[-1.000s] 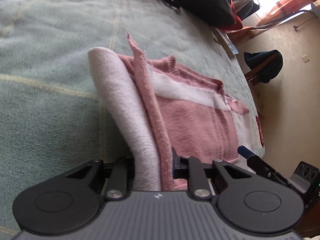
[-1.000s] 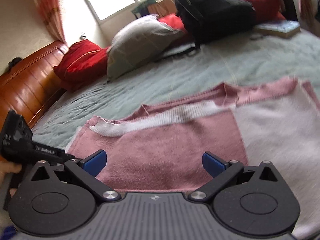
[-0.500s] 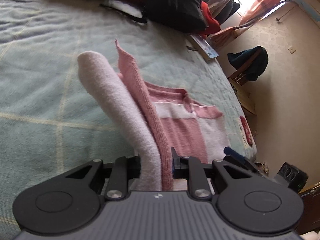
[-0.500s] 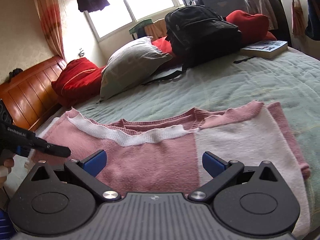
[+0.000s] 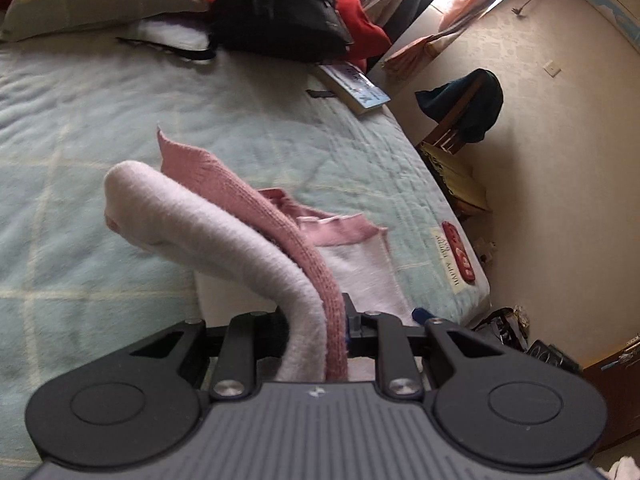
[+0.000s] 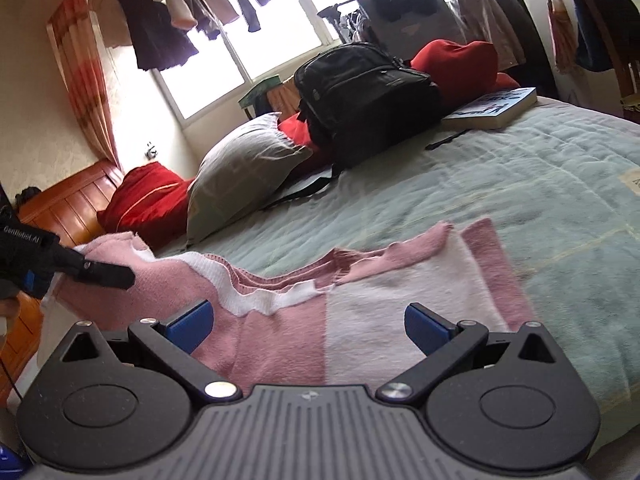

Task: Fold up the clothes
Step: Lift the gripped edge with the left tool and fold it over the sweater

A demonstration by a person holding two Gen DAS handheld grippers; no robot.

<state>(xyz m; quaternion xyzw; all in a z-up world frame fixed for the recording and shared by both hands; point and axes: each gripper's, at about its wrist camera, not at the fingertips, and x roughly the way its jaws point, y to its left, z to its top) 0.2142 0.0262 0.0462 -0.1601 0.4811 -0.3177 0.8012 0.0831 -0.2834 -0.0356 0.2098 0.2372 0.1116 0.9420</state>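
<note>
1. Spreading across both views: one bed (image 6: 540, 184), wearing a pale green quilt.
2. Lying on the quilt: one pink-and-white sweater (image 6: 360, 312), one edge lifting off the bed at the left.
3. Leaning at the far side: one black backpack (image 6: 360, 92), one grey pillow (image 6: 240, 172), two red cushions (image 6: 148, 200).
4. Resting near the backpack: one book (image 6: 496, 106).
5. Working here: two grippers. The left gripper (image 5: 320, 332) is pinching the sweater (image 5: 224, 216) edge, fingers closed on the fabric. The right gripper (image 6: 306, 322) is hovering over the sweater, fingers spread wide, gripping nothing.
</note>
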